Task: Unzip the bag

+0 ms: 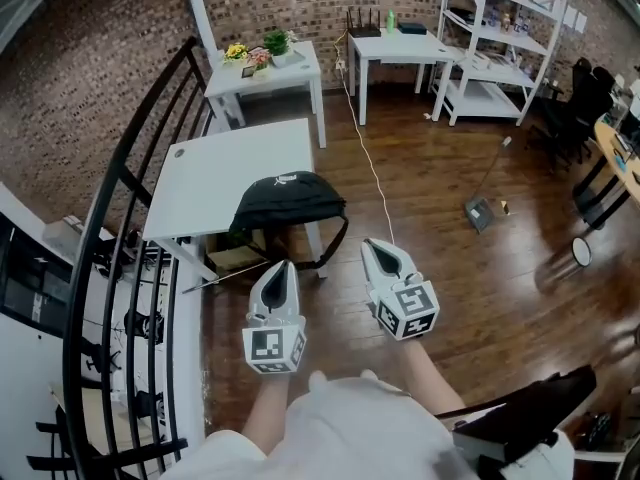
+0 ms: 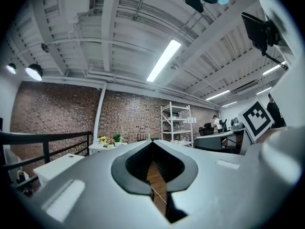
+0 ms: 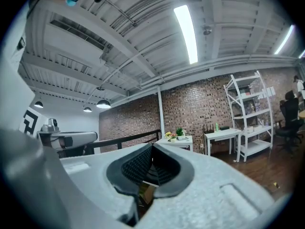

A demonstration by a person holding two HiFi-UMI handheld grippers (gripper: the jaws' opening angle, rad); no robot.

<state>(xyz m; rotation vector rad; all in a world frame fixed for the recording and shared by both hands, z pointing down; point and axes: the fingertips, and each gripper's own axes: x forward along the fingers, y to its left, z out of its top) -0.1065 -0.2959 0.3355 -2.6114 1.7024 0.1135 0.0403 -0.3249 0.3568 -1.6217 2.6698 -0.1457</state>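
Note:
A black bag lies on the near right corner of a white table, its strap hanging over the edge. My left gripper is held in the air short of the table, tips together, nothing between them. My right gripper hovers beside it to the right, also shut and empty. Both point toward the bag and stand apart from it. In the left gripper view the left gripper points slightly upward, jaws meeting at the tip. The right gripper looks the same in the right gripper view; the bag shows in neither.
A black railing curves along the left. A second white table with flowers and a third table stand by the brick wall, with white shelves at the right. A cable runs across the wooden floor.

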